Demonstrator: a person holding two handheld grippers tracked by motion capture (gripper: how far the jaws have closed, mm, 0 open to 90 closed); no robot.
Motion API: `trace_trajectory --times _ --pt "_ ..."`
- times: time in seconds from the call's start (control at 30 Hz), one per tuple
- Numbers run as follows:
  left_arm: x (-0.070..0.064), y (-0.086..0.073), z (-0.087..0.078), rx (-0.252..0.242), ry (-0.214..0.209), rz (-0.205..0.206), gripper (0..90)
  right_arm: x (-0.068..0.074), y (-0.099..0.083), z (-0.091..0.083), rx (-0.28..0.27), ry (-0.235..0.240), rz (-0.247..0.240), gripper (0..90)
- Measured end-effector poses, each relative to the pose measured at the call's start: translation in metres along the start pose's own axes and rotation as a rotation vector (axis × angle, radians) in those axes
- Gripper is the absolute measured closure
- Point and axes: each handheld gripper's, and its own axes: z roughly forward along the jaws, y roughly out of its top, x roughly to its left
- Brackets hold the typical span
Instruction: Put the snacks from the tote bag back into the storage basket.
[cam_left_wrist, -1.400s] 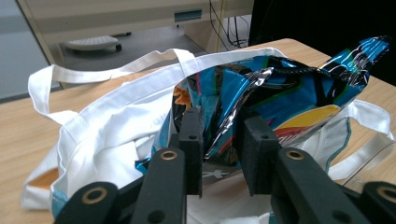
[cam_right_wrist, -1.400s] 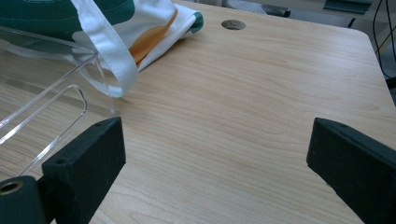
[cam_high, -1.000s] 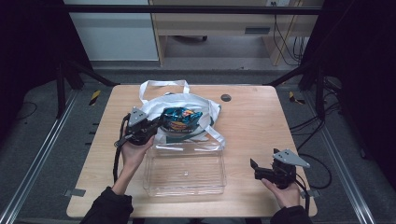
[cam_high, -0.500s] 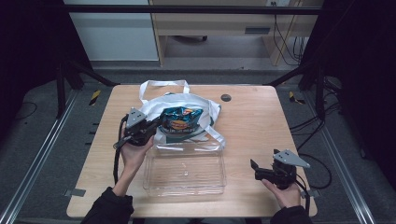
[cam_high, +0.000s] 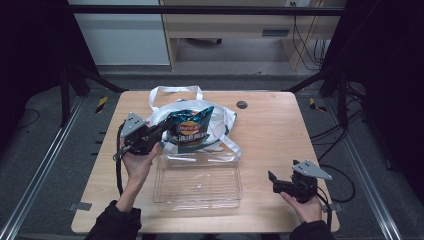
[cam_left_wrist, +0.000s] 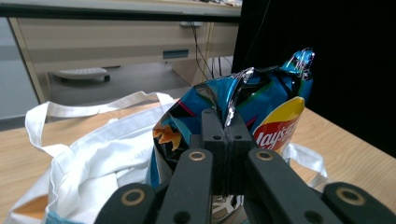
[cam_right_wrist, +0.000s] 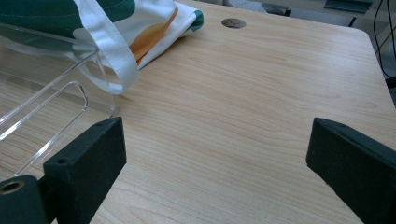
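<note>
Chips bag (cam_high: 190, 129) is now lifted higher out of the white tote bag (cam_high: 220, 116) than half a second ago, and it stands nearly upright with its front turned to the high camera; a second ago it lay lower and more flat inside the tote; I judge that the pulling-out is almost done, and the clear plastic tray (cam_high: 197, 184) just in front of the tote looks like the place for it. The left gripper (cam_high: 161, 131) has its jaws closed tight on the crimped upper edge of the bag, as the left gripper view shows (cam_left_wrist: 226, 135); on the bag I read "Lay's" in white on a red band with a yellow circle. The right gripper (cam_high: 273, 181) rests low over the desk (cam_high: 280, 125) near its right front corner, well apart from the tray; its jaws are wide open and hold nothing.
</note>
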Motion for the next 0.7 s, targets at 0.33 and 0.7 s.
trace_trajectory --times 0.33,0.7 --pt "-0.009 0.015 -0.017 -0.068 -0.025 -0.003 90.0 0.000 0.000 0.000 0.000 0.001 0.004 5.1" --pt "-0.018 0.033 -0.041 -0.147 -0.054 -0.027 90.0 0.000 0.000 0.000 0.001 0.000 0.000 5.2"
